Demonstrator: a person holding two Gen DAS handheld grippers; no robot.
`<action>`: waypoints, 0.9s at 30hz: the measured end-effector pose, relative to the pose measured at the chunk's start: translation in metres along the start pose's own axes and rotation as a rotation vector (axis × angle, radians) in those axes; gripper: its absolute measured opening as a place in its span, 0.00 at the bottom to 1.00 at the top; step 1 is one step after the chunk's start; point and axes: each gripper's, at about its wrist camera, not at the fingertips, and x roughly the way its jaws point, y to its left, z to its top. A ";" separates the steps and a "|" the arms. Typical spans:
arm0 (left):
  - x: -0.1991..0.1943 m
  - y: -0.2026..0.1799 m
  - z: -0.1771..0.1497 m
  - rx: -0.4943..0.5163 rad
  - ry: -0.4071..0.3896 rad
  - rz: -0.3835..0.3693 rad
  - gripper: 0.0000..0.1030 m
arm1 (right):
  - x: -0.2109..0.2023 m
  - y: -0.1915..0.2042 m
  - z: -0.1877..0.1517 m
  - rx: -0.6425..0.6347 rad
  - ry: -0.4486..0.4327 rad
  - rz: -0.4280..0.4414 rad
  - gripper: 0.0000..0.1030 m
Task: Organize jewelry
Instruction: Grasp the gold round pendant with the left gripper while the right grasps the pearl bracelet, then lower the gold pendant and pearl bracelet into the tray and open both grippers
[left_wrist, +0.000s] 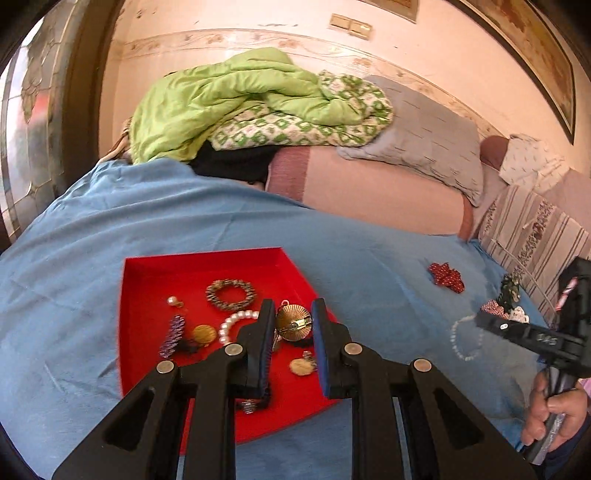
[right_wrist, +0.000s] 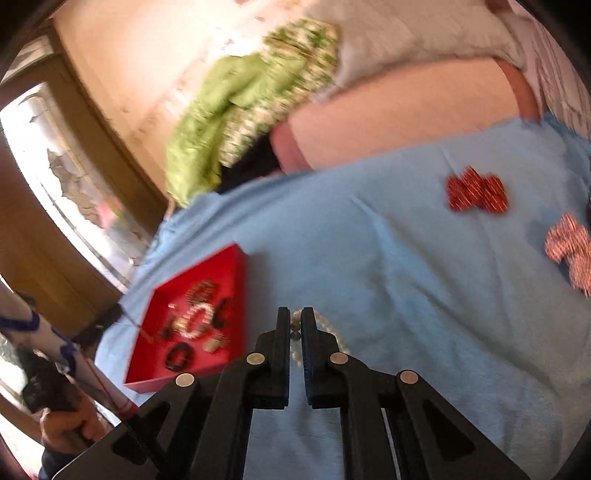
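A red tray (left_wrist: 155, 273) lies on the blue bedspread and holds several pieces: a woven bracelet (left_wrist: 230, 294), a pearl bracelet (left_wrist: 232, 325), a purple beaded piece (left_wrist: 173, 334) and a round gold brooch (left_wrist: 293, 322). My left gripper (left_wrist: 293, 314) hangs open over the tray, its jaws on either side of the gold brooch. My right gripper (right_wrist: 295, 319) is nearly shut around a clear bead bracelet (right_wrist: 334, 330) on the bedspread, right of the tray (right_wrist: 236, 266). That bracelet also shows in the left wrist view (left_wrist: 466, 338).
A red bow (left_wrist: 447, 277) lies on the bedspread (left_wrist: 369, 251) beyond the bracelet, also seen in the right wrist view (right_wrist: 476, 194), with a paler bow (right_wrist: 570, 251) to its right. Green quilt (left_wrist: 236, 96) and pillows (left_wrist: 424, 136) are piled behind.
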 end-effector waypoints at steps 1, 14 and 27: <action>-0.001 0.006 0.000 -0.013 0.002 0.002 0.19 | 0.000 0.009 0.000 -0.010 -0.008 0.018 0.06; 0.009 0.062 -0.017 -0.126 0.102 0.078 0.18 | 0.055 0.120 -0.009 -0.107 0.106 0.229 0.06; 0.043 0.075 -0.041 -0.120 0.276 0.190 0.18 | 0.137 0.118 -0.046 -0.104 0.274 0.166 0.06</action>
